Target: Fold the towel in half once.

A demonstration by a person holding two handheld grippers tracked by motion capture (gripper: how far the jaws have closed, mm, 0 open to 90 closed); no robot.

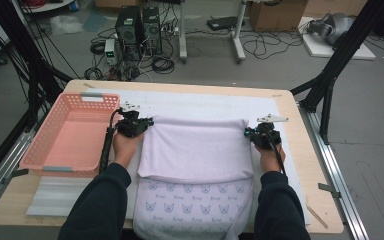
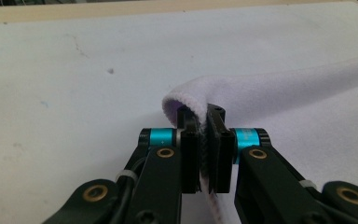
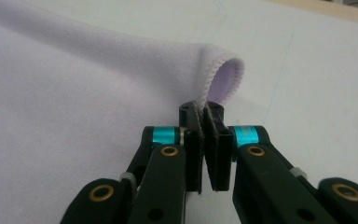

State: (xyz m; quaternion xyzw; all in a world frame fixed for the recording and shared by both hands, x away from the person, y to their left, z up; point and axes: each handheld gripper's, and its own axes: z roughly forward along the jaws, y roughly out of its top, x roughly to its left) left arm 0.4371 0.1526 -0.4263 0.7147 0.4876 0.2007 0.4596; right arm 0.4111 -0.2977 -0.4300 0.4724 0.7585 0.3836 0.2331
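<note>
Wooden desk (image 1: 300,165), white mat, cables on floor beyond. Pink basket (image 1: 70,135) at 9 o'clock. Left claw (image 1: 139,126) clamped on lilac cloth (image 1: 195,150) corner; cloth at centre, half folded; right claw (image 1: 257,134) clamped on opposite corner. Cloth likely soft, light, limp: grip hemmed corners.

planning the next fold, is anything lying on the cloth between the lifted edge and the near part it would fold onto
Nothing visible does. Both the left gripper and the right gripper are shut on the lavender cloth, and its surface toward the printed near part is bare.
</note>
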